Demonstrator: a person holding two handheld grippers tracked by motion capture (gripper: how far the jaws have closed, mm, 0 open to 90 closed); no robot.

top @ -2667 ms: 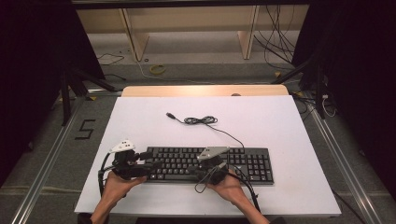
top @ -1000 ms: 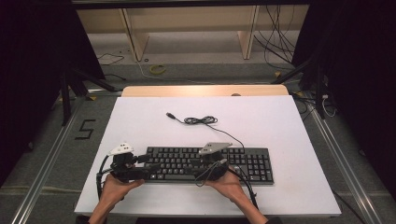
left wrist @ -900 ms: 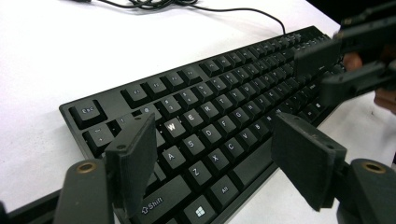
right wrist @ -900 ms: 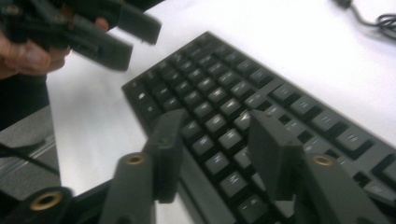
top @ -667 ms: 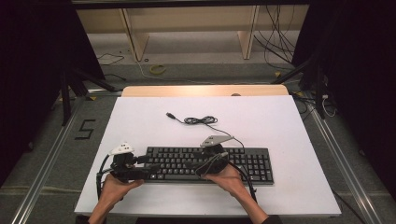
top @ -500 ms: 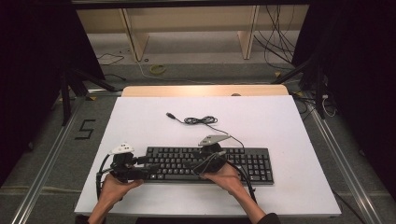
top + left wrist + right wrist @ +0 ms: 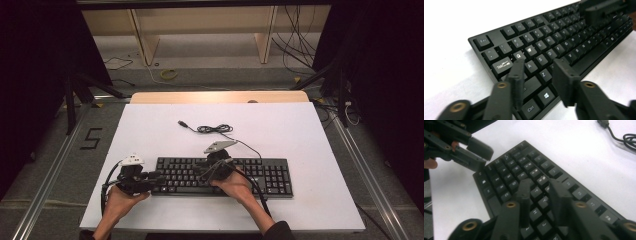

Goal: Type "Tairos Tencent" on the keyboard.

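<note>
From the high view, the keyboard lies flat on the white surface, toward 6 o'clock of it, long side running from 9 to 3 o'clock. My left gripper sits at the keyboard's 9 o'clock end, fingers pointing toward 3 o'clock over the edge keys. My right gripper is over the middle keys, fingers aimed toward 9 o'clock. The cable lies coiled on the surface at 12 o'clock of the keyboard, its plug end pointing toward 10 o'clock.

In the left gripper view, my left gripper has its fingers part spread over the keyboard's corner, above the letter keys near the A and Z. They have just been closing, with nothing pinched; only keys show below the gap. I cannot tell whether the tips touch the keys. My right gripper shows at 1 o'clock, over the far keys.

In the right gripper view, my right gripper holds its fingers part spread above the middle rows of the keyboard. They too have just been closing, gripping nothing. My left gripper shows at 10 o'clock, at the keyboard's end, fingers apart. The cable lies at 1 o'clock on the surface.
</note>
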